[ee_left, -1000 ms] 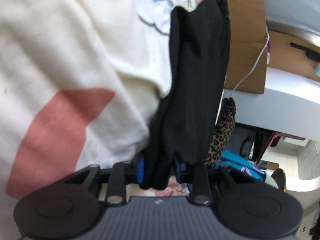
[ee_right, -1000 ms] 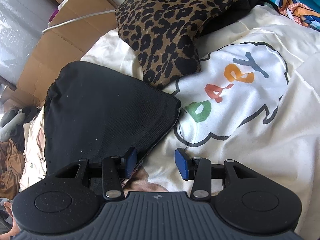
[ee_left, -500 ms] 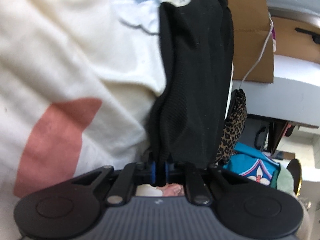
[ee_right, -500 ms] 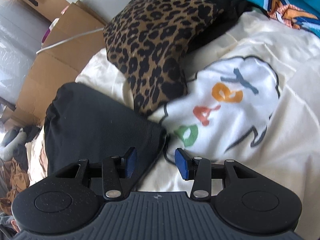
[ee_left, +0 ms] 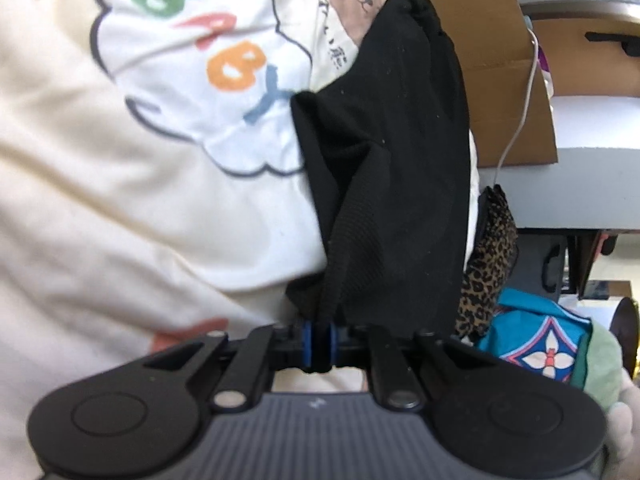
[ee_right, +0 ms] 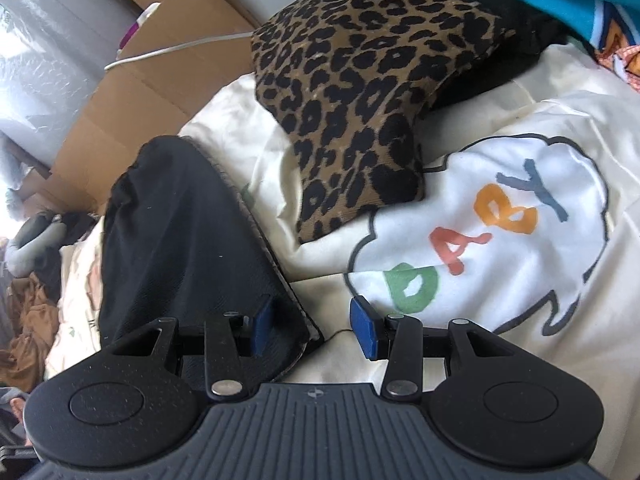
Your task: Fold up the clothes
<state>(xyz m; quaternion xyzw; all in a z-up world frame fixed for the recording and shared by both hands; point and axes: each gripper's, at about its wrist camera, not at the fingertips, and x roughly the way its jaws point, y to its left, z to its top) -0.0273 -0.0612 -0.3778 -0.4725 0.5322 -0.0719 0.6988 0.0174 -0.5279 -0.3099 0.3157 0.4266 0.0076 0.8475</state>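
Black ribbed knit, a bunched black garment point(ee_left: 384, 184), fills the middle of the left wrist view. The left gripper point(ee_left: 319, 340) is clamped on a gathered edge of it, blue pads pressed together with only cloth between. The garment rises away from the jaws across a cream sheet point(ee_left: 100, 216) printed with a cloud and coloured letters. Risk, as I read it: the pinch holds a narrow bunch, not a clean corner, so a pull could slip the cloth out or drag the fold crooked. It could also drag the sheet underneath along with it. Behind: a cardboard box point(ee_left: 496, 64), a white cable point(ee_left: 520, 120), a leopard cushion point(ee_left: 486, 264), something turquoise at the right edge.

Right wrist view. The right gripper point(ee_right: 316, 326) stands wide apart, holding nothing. Its left pad sits over the near corner of the black garment point(ee_right: 180, 248); the right pad hangs over bare sheet point(ee_right: 520, 360). Whether either pad touches cloth, cannot tell. If it closes here it may catch sheet as well as garment. Leopard cushion point(ee_right: 368, 92) lies just beside the garment and overlaps the printed cloud; it crowds the folding space. Cardboard point(ee_right: 152, 80) and cable point(ee_right: 172, 48) behind, loose clothes heaped at far left. Soft, cluttered bedding, not a flat table.
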